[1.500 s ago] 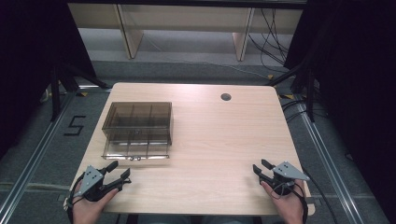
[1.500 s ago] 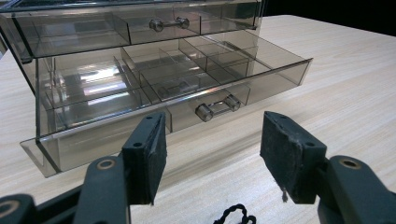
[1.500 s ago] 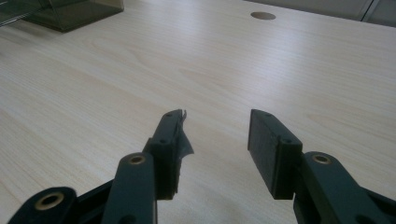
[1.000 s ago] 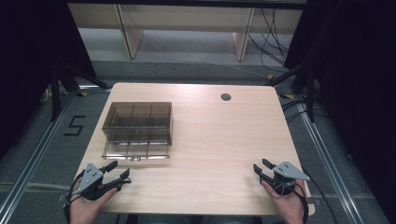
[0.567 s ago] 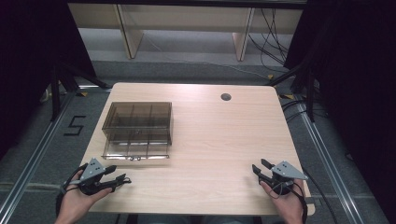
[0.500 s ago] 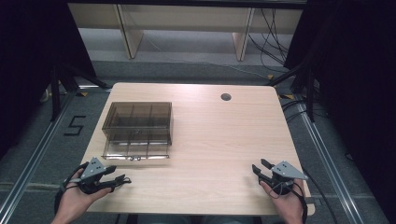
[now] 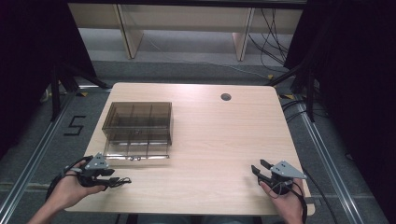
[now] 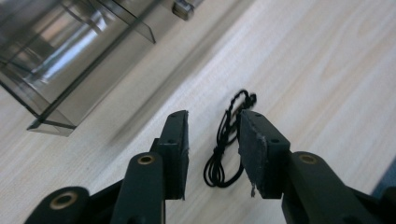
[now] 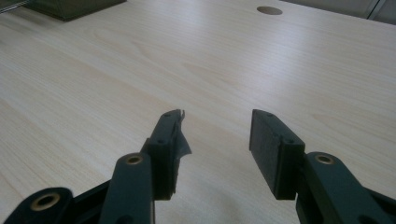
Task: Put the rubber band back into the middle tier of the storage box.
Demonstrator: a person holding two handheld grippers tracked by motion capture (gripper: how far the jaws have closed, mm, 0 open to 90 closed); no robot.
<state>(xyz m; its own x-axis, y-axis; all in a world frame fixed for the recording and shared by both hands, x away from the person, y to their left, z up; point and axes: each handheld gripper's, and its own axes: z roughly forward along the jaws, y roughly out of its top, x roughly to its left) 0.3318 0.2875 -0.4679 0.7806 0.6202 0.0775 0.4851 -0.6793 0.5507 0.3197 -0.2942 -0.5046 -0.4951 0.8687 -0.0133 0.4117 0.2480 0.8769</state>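
Note:
A thin black cord (image 8: 223, 144), looped and twisted, lies on the wooden table (image 7: 219, 140) near its front left corner, also visible as a dark squiggle (image 7: 122, 181). My left gripper (image 8: 214, 122) hovers low over the cord, which runs between the two pads without either pressing on it. Its jaws have just been closing and stand about half apart. From above, the left gripper (image 7: 113, 179) points right along the table's front edge. My right gripper (image 9: 215, 122) rests open and empty at the front right (image 7: 258, 170).
A smoky see-through box (image 7: 137, 125) with several compartments stands at the left, just beyond my left gripper (image 8: 70, 60); its metal latch faces the front. A round cable hole (image 7: 226, 97) sits near the far edge. Floor rails flank the table.
The left hand has drawn slightly left and lifted a little, and its jaws have narrowed around the cord. The right hand has stayed put.

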